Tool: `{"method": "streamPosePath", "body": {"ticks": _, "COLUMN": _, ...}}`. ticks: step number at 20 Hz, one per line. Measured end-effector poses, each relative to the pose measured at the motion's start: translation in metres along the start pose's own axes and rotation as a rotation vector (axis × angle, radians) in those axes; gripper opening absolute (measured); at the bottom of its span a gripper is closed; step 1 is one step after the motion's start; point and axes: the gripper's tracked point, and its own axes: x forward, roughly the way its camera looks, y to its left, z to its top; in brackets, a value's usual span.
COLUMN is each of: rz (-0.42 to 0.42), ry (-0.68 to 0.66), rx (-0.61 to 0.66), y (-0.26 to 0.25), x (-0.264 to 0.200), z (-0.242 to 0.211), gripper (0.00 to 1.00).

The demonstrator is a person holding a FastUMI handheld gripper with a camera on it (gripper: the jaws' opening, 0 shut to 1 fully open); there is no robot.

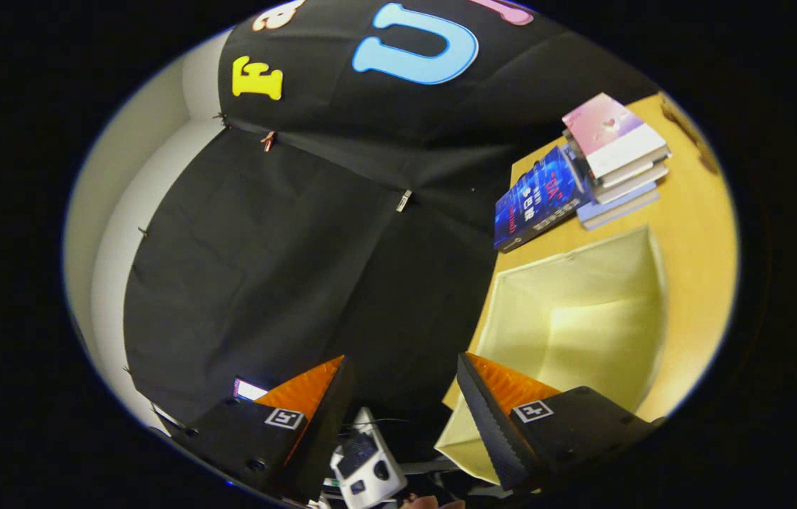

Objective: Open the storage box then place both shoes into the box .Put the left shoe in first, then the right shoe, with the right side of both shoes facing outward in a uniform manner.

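Note:
My gripper (402,371) is tilted and open, with nothing between its fingers. A pale yellow fabric storage box (575,311) stands open on the wooden table (688,240), beside and beyond the right finger (493,396). Its inside looks bare as far as I can see. The left finger (313,396) is out over the black cloth wall, off the table's edge.
A stack of books (617,159) lies on the table beyond the box, with a dark blue book (539,198) leaning against it. A small white device (366,466) with cables sits low down between the fingers. A pale wall (129,212) shows past the cloth.

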Motion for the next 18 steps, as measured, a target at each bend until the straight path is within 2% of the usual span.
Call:
{"method": "streamPosePath", "body": {"ticks": 5, "rz": -0.215, "ry": 0.009, "rx": -0.167, "y": -0.053, "x": -0.070, "z": 0.009, "gripper": 0.96}}
{"method": "streamPosePath", "body": {"ticks": 10, "rz": -0.449, "ry": 0.042, "rx": -0.237, "y": -0.113, "x": -0.142, "z": 0.006, "gripper": 0.96}}
{"method": "streamPosePath", "body": {"ticks": 14, "rz": -0.623, "ry": 0.124, "rx": -0.318, "y": -0.161, "x": -0.196, "z": -0.008, "gripper": 0.96}}
{"method": "streamPosePath", "body": {"ticks": 18, "rz": -0.775, "ry": 0.195, "rx": -0.354, "y": -0.211, "x": -0.227, "z": -0.021, "gripper": 0.97}}
